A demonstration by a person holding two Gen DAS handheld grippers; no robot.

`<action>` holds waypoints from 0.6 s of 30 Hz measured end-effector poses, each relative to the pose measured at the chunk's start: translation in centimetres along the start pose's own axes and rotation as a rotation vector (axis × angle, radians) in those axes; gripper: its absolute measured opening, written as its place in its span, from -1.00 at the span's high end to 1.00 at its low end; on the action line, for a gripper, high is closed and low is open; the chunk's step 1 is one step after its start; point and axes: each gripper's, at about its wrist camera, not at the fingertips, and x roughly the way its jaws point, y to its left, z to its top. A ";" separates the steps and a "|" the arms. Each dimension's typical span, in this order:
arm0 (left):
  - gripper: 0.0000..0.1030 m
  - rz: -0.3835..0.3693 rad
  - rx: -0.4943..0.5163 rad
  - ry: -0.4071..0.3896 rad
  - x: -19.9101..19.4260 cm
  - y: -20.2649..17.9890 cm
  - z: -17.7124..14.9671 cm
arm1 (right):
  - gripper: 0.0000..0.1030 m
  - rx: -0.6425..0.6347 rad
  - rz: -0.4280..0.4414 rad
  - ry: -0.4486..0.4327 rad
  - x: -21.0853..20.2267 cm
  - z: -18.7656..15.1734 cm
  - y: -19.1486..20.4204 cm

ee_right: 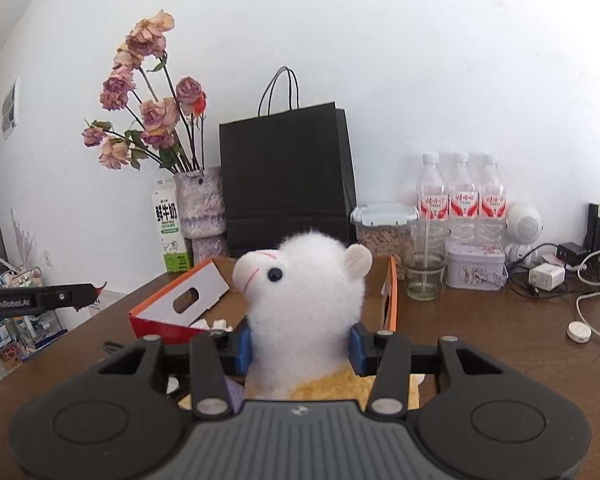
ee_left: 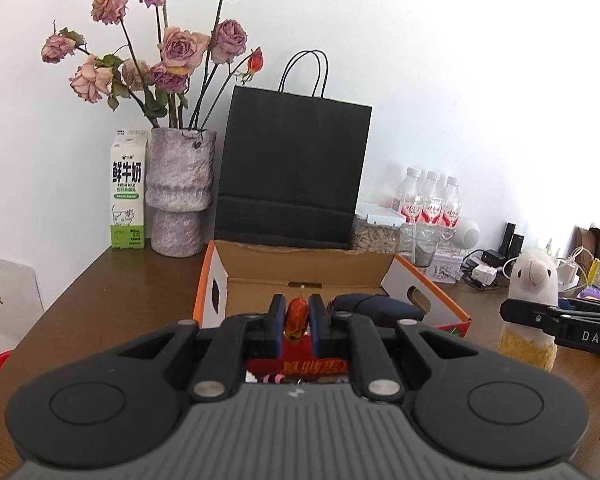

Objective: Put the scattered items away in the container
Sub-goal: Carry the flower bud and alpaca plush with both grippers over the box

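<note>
Two grippers, both loaded. Left gripper pinches small red-orange dried flower, held above open cardboard box. Right gripper clamps white alpaca plush by neck, plush upright, in front of box w/ black paper bag behind it.

Both wrist views look forward, low over the table; both share the black bag, perhaps equally near.
</note>
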 end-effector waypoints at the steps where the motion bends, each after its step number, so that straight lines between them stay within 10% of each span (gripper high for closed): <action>1: 0.75 -0.006 0.003 -0.014 0.1 -0.1 0.5 | 0.15 -0.004 0.004 -0.013 0.1 0.5 0.2; 18: 0.75 -0.033 -0.074 -0.163 7.1 0.0 5.9 | 0.15 -0.017 0.066 -0.102 9.5 6.3 4.7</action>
